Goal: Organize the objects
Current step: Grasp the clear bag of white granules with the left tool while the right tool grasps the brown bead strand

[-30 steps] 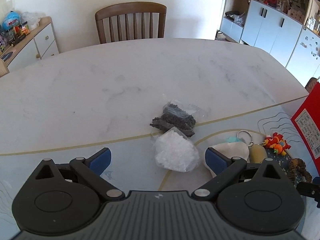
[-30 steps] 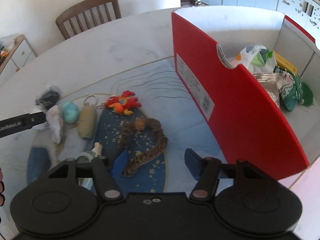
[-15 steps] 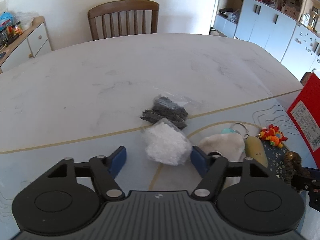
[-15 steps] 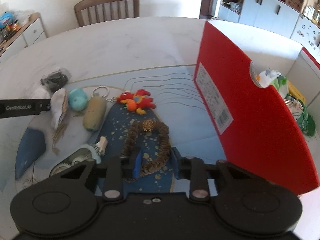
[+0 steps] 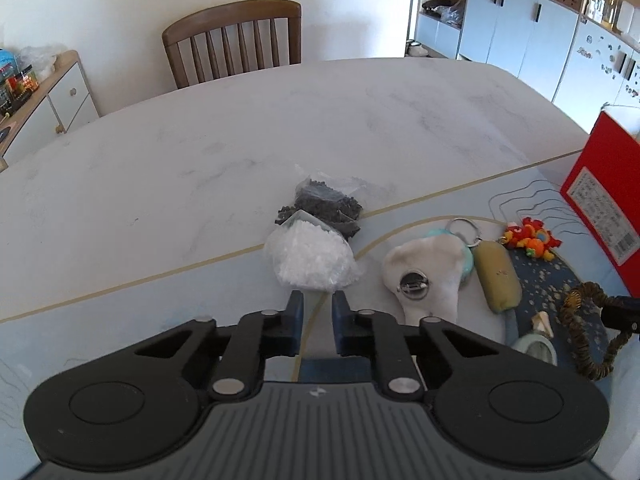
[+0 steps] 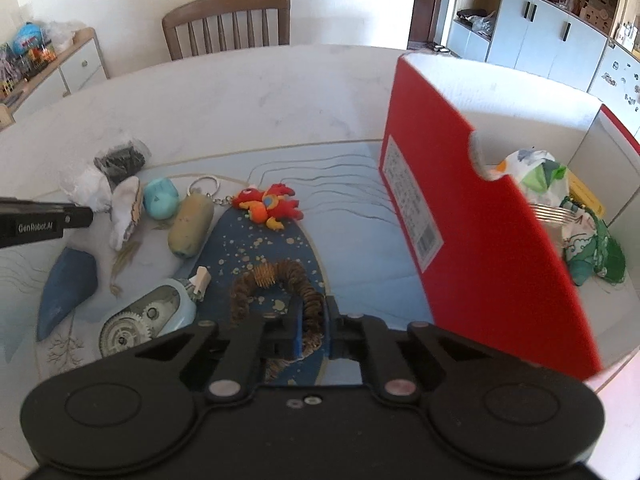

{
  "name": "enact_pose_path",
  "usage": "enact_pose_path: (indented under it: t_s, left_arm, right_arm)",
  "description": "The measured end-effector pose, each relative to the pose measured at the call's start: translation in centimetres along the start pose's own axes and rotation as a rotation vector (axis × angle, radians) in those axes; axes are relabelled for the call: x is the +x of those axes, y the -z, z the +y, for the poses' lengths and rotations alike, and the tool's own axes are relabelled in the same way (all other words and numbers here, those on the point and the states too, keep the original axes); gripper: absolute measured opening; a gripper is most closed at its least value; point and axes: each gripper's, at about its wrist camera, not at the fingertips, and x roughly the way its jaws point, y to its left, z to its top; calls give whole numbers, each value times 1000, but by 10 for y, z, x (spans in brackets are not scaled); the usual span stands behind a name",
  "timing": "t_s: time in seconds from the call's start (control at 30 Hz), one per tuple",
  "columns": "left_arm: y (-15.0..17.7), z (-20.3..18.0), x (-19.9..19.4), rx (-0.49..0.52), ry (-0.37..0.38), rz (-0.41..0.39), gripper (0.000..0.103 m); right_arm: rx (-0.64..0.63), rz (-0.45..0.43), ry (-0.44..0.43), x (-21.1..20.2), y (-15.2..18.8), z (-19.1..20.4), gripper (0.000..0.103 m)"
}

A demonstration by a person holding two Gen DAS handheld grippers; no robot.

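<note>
Looking down our right gripper point(image 6: 313, 322), we've got its blue-padded fingers pinched on the brown braided fabric ring point(image 6: 276, 284), which lies on the dark blue speckled part of the table mat point(image 6: 248, 248). Just right of it stands the tall red cardboard box point(image 6: 472, 240), open at the top, with a white-and-green patterned cloth bundle point(image 6: 536, 172) and a yellow item inside.

Our left gripper point(image 5: 317, 310) has its fingers drawn close together right at the near edge of the clear plastic bag of white granules point(image 5: 312, 258). We honestly can't tell if they've actually got the bag's edge or are just touching it; a narrow gap still shows between the pads. Behind that bag, touching it, sits a clear bag of dark pellets point(image 5: 324, 208).

Between the two grippers the rest is spread out on the mat: a white fuzzy pouch point(image 5: 424, 268), a teal plush point(image 6: 160, 198), an olive-tan cylinder keychain point(image 6: 191, 224) with a metal ring, a red-and-orange plush crab point(image 6: 268, 206), and a light blue see-through tape dispenser with gears point(image 6: 148, 320). A wooden chair point(image 5: 234, 42) stands at the far side of the marble table point(image 5: 240, 128).
</note>
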Motion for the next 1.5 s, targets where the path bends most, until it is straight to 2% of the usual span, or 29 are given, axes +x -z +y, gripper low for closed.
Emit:
enact_pose_path:
  t_s: [0.5,0.6,0.7,0.87,0.97,1.0,1.07,1.13,1.2,1.3,1.5]
  left_arm:
    - [15,-8,-67,2,69,-50,9]
    - [17,-16,-78,27,78,-64,9]
    - [12,-18,-77,44,40,-68,9]
    - [-3,-11,-63,-4,19,-85,10]
    - [-7,-8,-51,5,24,-79,15]
    - [-8,-7,-47,6,29,-73,21]
    - [-10,-6,-40,14,23,-62,33]
    - [-10,-5,-36,19,20,-68,56]
    - [-11,-3,-34,13,11,-79,69]
    - [-15,2,-24,2,29,-69,70]
    - [-19,2,7,15,14,-30,70]
  right_arm:
    - [39,-84,-159,-74,-3,-26,8]
    - [43,-108,-181,-91,-7,-35,8]
    - [46,-123,-199,-104,-8,-45,8]
    - [50,-120,-203,-110,-5,-51,8]
    - [68,-109,-207,-110,-3,-55,8]
    - [72,-107,-206,-111,-2,-55,8]
    - [74,-108,-206,-112,0,-56,8]
    - [79,-109,-206,-114,2,-56,8]
    - [83,-110,-205,-114,3,-57,8]
    - [87,-107,-200,-115,3,-56,8]
    - [91,-105,-189,-116,4,-54,8]
